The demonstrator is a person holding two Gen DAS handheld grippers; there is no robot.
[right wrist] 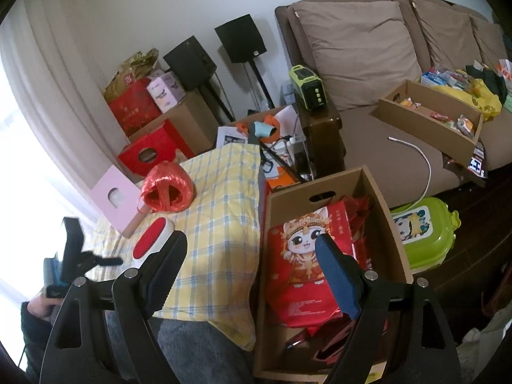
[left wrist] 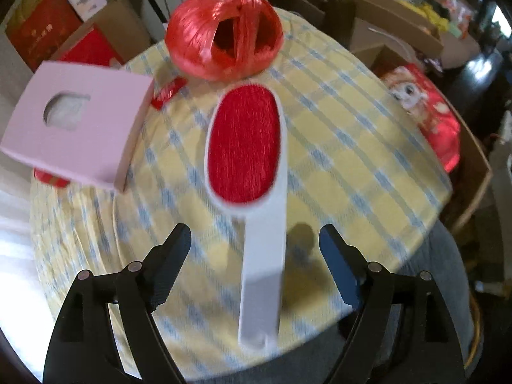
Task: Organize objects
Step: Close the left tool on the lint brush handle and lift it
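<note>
A white lint brush (left wrist: 244,147) with a red oval pad lies on the yellow-and-blue checked cloth (left wrist: 352,160), its handle pointing toward me. My left gripper (left wrist: 254,233) stands open, pointing steeply down, a finger on each side of the handle and neither touching it. Beyond the brush sits a red ball of raffia string (left wrist: 224,32); a pink box (left wrist: 76,121) with a round window stands at the left. My right gripper (right wrist: 250,238) hangs open with nothing between its fingers, above the cloth's edge and a cardboard box (right wrist: 329,185) that holds red gift bags (right wrist: 307,256). The brush (right wrist: 150,243) and string ball (right wrist: 168,188) also show there.
Red boxes (right wrist: 150,153) and speakers (right wrist: 188,60) stand behind the cloth-covered surface. A brown sofa (right wrist: 361,54) carries a cardboard tray (right wrist: 428,121) of small items. A green case (right wrist: 422,233) lies on the floor at the right. A hand (right wrist: 35,310) holds the left tool.
</note>
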